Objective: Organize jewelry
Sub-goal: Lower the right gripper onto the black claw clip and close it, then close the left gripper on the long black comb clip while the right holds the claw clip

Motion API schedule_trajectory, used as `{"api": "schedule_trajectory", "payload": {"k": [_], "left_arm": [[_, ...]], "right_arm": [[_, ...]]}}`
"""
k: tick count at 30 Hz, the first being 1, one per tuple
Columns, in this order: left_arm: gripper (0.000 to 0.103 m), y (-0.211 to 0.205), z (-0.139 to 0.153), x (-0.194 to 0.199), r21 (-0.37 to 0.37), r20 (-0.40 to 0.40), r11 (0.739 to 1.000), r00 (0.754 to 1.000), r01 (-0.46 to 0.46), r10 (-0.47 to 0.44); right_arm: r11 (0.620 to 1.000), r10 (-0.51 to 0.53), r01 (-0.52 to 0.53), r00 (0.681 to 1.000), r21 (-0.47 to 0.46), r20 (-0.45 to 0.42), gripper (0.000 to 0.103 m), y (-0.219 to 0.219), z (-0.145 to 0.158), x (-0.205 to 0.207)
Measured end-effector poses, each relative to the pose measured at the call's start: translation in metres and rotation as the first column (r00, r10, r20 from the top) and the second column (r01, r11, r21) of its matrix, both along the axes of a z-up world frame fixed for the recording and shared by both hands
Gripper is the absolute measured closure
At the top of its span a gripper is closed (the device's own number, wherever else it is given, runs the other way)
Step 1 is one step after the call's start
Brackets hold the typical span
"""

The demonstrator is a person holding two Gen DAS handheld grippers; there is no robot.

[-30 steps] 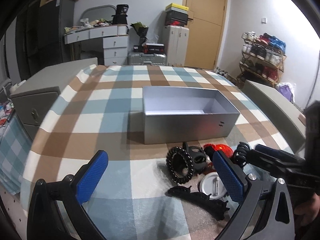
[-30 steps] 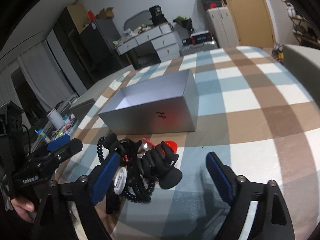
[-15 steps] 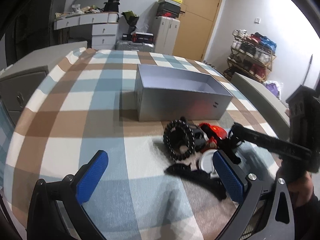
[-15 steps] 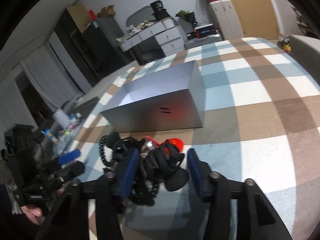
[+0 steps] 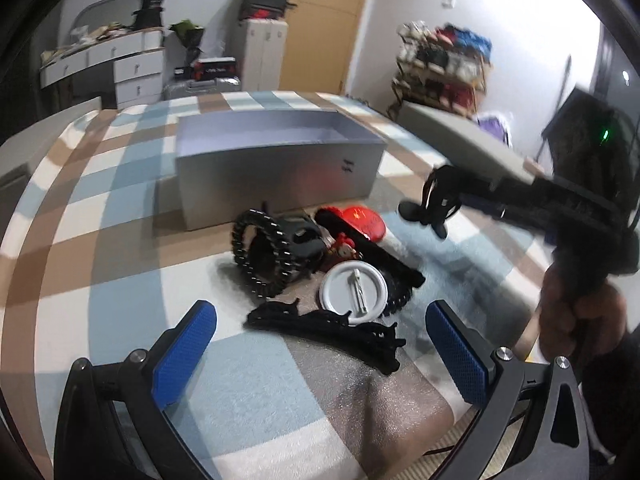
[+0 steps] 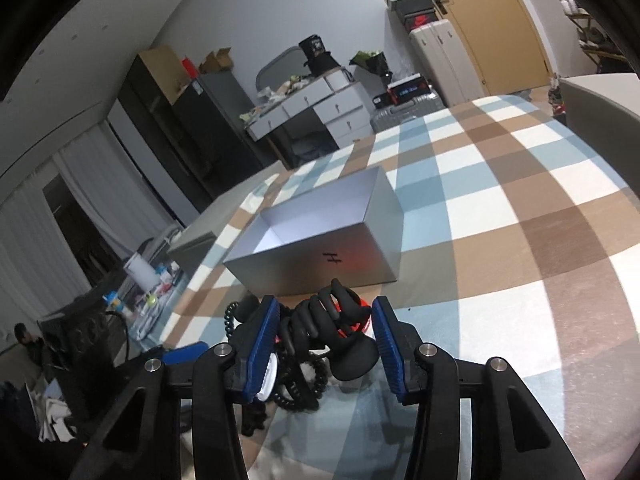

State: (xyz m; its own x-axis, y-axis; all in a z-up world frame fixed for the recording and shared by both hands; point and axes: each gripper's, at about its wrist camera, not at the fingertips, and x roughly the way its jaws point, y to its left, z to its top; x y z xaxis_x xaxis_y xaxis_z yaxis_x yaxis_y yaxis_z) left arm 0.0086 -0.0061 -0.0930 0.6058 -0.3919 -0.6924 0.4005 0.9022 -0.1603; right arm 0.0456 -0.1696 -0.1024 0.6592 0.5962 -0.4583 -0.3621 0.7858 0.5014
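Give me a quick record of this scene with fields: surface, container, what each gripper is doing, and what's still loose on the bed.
surface: plaid blanket
container: open silver box, nothing visible inside
right gripper: shut on a black claw hair clip, lifted clear of the pile in the left wrist view
left gripper: open, holding nothing, aimed at the pile
loose items: black bead bracelet, white round badge, red round item, flat black hair clip
pile position: in front of the box, outside it
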Motion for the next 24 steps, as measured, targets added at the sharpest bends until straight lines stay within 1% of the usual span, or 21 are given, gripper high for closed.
{"api": "schedule_trajectory", "payload": {"k": [2, 5, 7, 9, 11, 13, 17, 19, 21, 24], "left_arm": [[0.001, -0.004, -0.003, 0.002, 0.026, -0.011, 0.999, 0.999, 0.032, -0.031], [0.001, -0.007, -0.007, 0.005, 0.056, -0.012, 0.997, 0.999, 0.048, -0.048], [0.001, -0.008, -0.008, 0.005, 0.076, -0.012, 0.996, 0.999, 0.050, -0.050], [0.001, -0.012, -0.009, 0.004, 0.103, 0.000, 0.993, 0.998, 0.059, -0.060], [0.001, -0.018, -0.010, 0.004, 0.146, 0.001, 0.986, 0.996, 0.085, -0.086], [0.001, -0.023, -0.011, 0.002, 0.168, 0.007, 0.980, 0.994, 0.102, -0.105], [0.001, -0.027, -0.013, 0.003, 0.199, 0.001, 0.970, 0.989, 0.142, -0.145], [0.003, -0.027, -0.014, 0.002, 0.221, 0.004, 0.962, 0.987, 0.159, -0.164], [0.009, -0.028, -0.015, -0.001, 0.257, 0.018, 0.953, 0.985, 0.162, -0.173], [0.015, -0.024, -0.013, -0.002, 0.255, 0.019, 0.953, 0.984, 0.166, -0.176]], "right_arm": [[1.000, -0.002, 0.002, 1.000, 0.007, 0.006, 0.056, -0.003, 0.001, -0.002], [1.000, -0.002, 0.002, 1.000, 0.019, 0.008, 0.056, -0.006, 0.001, -0.003], [0.998, 0.009, -0.009, 1.000, 0.057, -0.002, 0.056, -0.010, -0.002, -0.002], [0.993, 0.023, -0.020, 0.999, 0.115, -0.029, 0.056, -0.016, -0.006, 0.001], [0.987, 0.035, -0.026, 0.998, 0.160, -0.051, 0.056, -0.020, -0.010, 0.003], [0.983, 0.036, -0.024, 0.998, 0.180, -0.060, 0.056, -0.023, -0.011, 0.003], [0.983, 0.025, -0.014, 0.998, 0.183, -0.059, 0.056, -0.025, -0.011, 0.002], [0.983, 0.023, -0.013, 0.998, 0.181, -0.057, 0.056, -0.026, -0.010, 0.001], [0.985, 0.025, -0.015, 0.998, 0.174, -0.053, 0.056, -0.025, -0.009, 0.001], [0.986, 0.022, -0.015, 0.999, 0.165, -0.046, 0.056, -0.026, -0.007, -0.001]]}}
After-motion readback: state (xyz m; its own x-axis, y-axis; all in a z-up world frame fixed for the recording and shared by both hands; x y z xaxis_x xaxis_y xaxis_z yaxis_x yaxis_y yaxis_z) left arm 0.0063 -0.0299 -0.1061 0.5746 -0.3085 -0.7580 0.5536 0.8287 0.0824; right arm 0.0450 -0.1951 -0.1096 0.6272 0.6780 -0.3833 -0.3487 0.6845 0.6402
